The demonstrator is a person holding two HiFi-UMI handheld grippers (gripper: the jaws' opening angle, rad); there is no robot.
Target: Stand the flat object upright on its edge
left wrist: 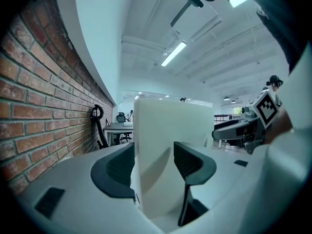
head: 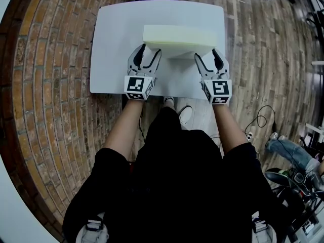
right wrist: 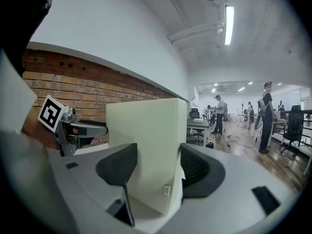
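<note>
— Where's the foam slab (head: 179, 37)?

— Upper middle of the head view, up on its edge on the white desk (head: 109, 59), one end inside each set of tongs.

— And the tongs?

— My left tongs (left wrist: 153, 152) look clamped on it, though from that angle I can't swear both pads press. My right tongs (right wrist: 158, 155) stand wide, with the slab between the pads but not squeezed.

— What worries you?

— It's light and balanced on a narrow edge. If I draw either hand back crooked, a pad could drag the foam and topple it flat. Letting go too sharply on the left could nudge it over too.
</note>
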